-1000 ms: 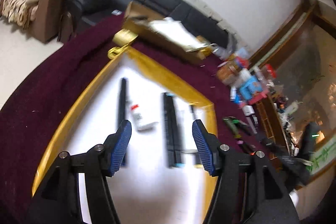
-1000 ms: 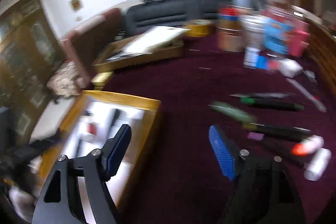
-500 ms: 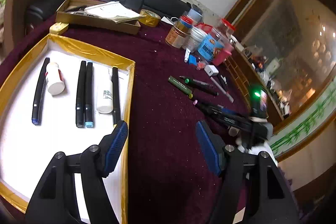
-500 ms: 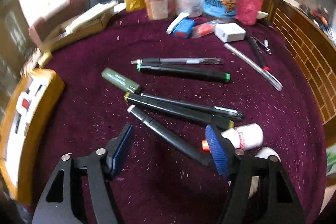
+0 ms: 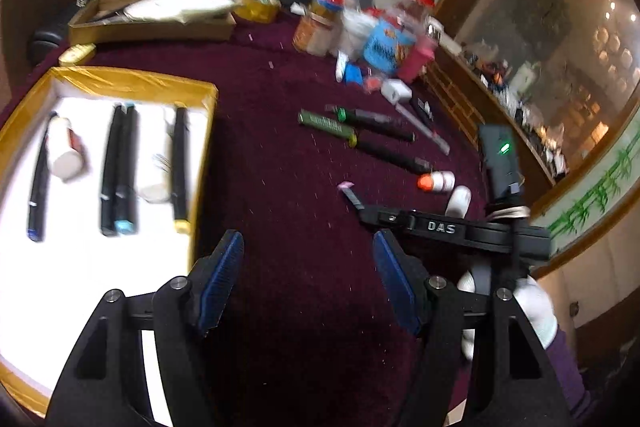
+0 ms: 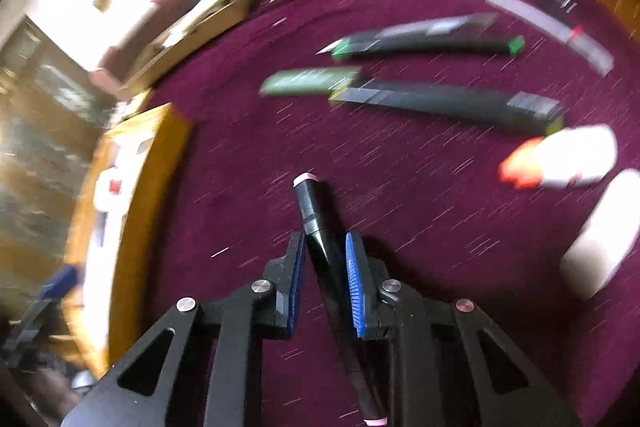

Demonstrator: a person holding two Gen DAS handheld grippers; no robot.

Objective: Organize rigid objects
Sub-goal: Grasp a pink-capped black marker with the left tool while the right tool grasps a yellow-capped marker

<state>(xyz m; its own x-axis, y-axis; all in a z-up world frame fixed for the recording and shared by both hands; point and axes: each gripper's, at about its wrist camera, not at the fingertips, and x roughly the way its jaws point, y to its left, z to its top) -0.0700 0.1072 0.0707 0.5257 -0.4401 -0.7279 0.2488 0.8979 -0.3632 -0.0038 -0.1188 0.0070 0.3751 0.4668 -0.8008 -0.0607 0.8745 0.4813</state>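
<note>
Jaws of the right claw (image 6: 323, 269) are closing around a black pink-tipped marker (image 6: 316, 215) lying mid-desk on maroon cloth (image 5: 280, 167); left claw (image 5: 308, 279) hangs released beside the gold-rimmed tray (image 5: 202, 163).

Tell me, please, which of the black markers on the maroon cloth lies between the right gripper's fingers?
The pink-tipped black marker: it lies between the closing fingers of the right gripper, while the green-capped marker and the yellow-ended marker lie farther off, untouched.

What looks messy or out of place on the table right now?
Loose markers and two small white bottles lie scattered at odd angles on the maroon cloth, unlike the markers lined up in the gold-edged tray.
</note>
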